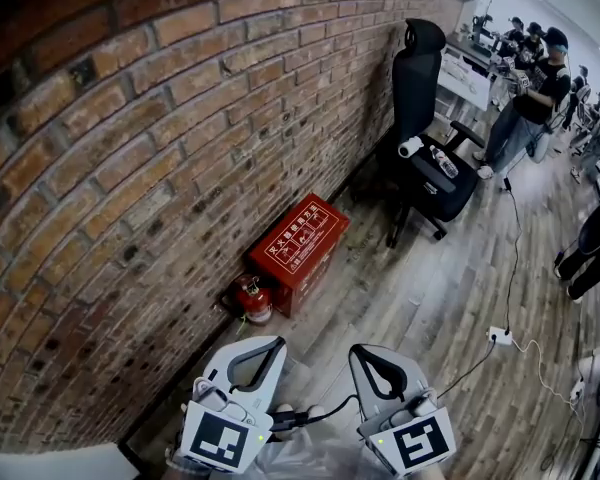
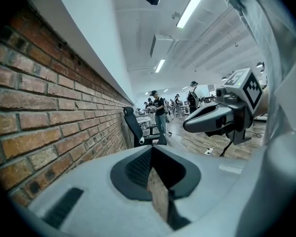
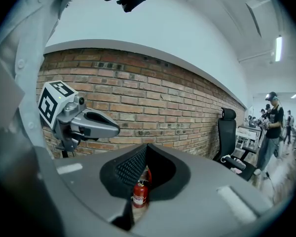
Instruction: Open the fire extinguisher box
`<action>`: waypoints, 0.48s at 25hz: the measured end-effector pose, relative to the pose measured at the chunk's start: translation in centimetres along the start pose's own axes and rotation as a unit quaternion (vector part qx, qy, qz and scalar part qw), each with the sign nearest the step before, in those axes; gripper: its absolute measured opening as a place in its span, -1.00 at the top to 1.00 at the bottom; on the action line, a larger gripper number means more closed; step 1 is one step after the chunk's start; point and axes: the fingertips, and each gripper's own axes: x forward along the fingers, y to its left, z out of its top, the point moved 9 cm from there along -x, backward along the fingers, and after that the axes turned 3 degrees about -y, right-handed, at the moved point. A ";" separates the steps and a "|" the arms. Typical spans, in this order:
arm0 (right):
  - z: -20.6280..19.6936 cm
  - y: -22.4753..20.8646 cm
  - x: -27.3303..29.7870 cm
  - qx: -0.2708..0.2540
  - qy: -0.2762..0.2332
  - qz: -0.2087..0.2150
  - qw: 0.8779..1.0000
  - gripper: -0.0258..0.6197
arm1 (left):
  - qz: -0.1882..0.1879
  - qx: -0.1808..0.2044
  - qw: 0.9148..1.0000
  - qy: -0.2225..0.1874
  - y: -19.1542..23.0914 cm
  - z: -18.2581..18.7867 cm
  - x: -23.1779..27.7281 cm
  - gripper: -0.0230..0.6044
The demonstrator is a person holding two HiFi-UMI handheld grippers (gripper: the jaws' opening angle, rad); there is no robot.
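Both claws pinched together and empty, with the box not yet reached

The left gripper [image 1: 260,353] and right gripper [image 1: 372,360] hang side by side near the body, jaws closed on nothing, probably because nothing is within reach yet. The red fire extinguisher box [image 1: 300,251] sits on the floor against the brick wall [image 1: 130,168], apparently closed and well apart from both. A fire extinguisher [image 1: 252,299] stands just beside its near end and could crowd the approach. An office chair [image 1: 420,118] stands beyond the far end, and a floor cable [image 1: 510,258] trails off to the right.
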 end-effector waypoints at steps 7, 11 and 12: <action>0.2 0.8 -0.2 -0.003 0.005 -0.021 1.000 0.90 | -0.011 0.007 1.000 -0.008 0.6 -0.3 -0.8 0.91; 0.3 1.2 0.0 -0.017 0.005 -0.032 0.999 0.90 | -0.015 0.006 1.000 -0.012 0.8 -0.3 -1.1 0.91; 0.2 1.3 0.0 -0.016 0.007 -0.034 0.999 0.90 | -0.014 0.003 1.000 -0.012 0.9 -0.4 -1.1 0.91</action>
